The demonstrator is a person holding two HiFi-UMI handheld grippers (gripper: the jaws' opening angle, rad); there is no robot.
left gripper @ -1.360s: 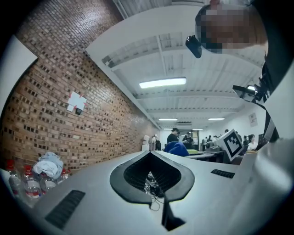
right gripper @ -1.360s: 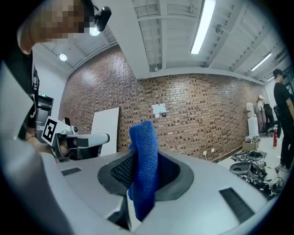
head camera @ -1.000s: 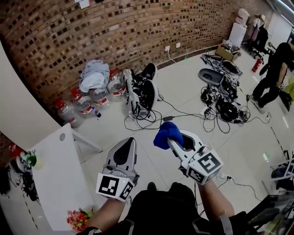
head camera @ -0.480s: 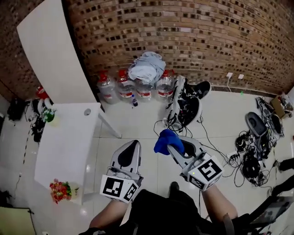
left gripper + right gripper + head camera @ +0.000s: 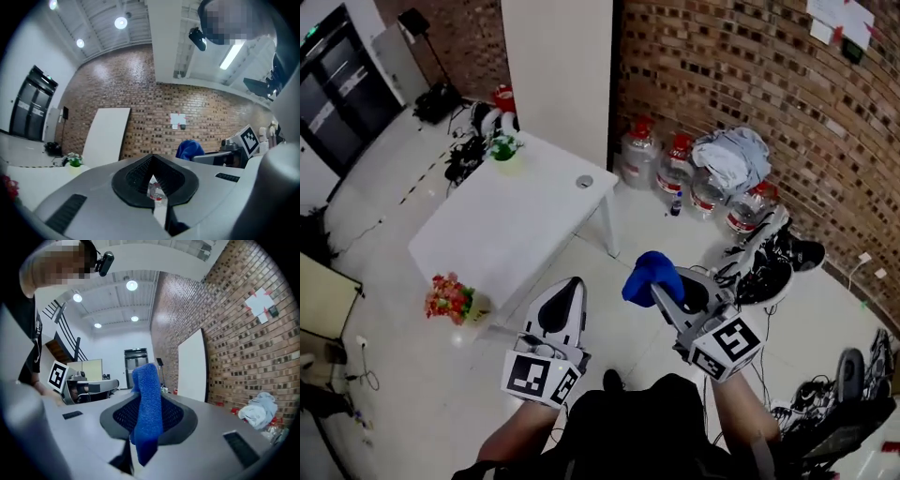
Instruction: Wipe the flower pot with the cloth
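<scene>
Right claw (image 5: 662, 287) clamped on the blue cloth (image 5: 649, 276); in the right gripper view the cloth (image 5: 147, 413) stands up between the jaws and hangs over in front. Left claw (image 5: 570, 283) has its jaws drawn together on nothing (image 5: 152, 182).

Both held at chest height over the floor, well apart from the white surface (image 5: 525, 216), which lies ahead and to the left.

Two pots on it:
- A pot of red flowers (image 5: 450, 298) at the near corner.
- A pot with a green plant (image 5: 503, 147) at the far edge.

Cannot tell which is meant. The red one lies left of the left claw, the nearer of the two; the cloth is on the far side of the body, so the right claw must cross leftward.

Against half a second ago, the surface has swung from the left edge toward the middle of the head view (person turning to face it). The claws' pose and the cloth are unchanged.
</scene>
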